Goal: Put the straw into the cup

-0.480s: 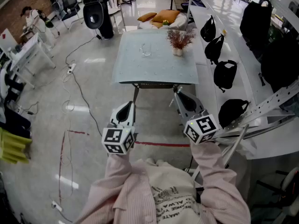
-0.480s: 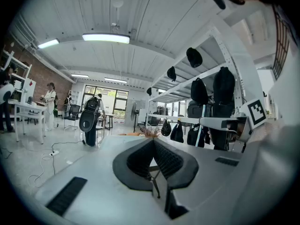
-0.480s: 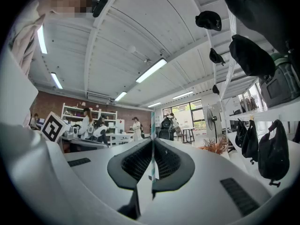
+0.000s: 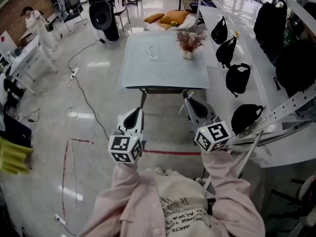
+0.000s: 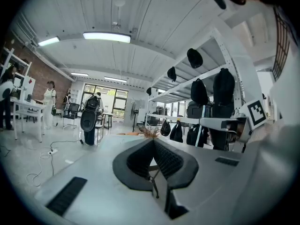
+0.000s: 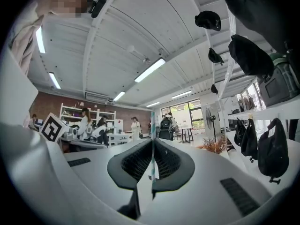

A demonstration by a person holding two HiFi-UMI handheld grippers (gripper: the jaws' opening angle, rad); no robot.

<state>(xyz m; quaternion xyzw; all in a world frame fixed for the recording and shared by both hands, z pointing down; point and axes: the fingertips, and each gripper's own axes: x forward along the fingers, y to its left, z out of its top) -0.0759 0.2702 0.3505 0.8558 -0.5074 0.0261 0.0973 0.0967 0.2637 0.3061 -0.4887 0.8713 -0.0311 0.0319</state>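
Nothing has shifted since half a second ago: left gripper (image 5: 152, 140) and right gripper (image 6: 152, 142) hold the same spots, side by side ahead of the person. Right jaws are clamped on the straw (image 6: 152, 125), a thin pale stick rising straight up between them. Only the right gripper view shows it; the head view cannot pick it out. Left jaws are pressed together, nothing between them. Upside-down print on the pink shirt (image 4: 173, 206) is only partly legible, and the marker cubes (image 4: 213, 135) carry black squares, no letters. Well ahead of both grippers, the cup (image 4: 154, 52) stands on the table (image 4: 148, 75), far from the straw, with a dried plant (image 4: 188, 42) to its right.
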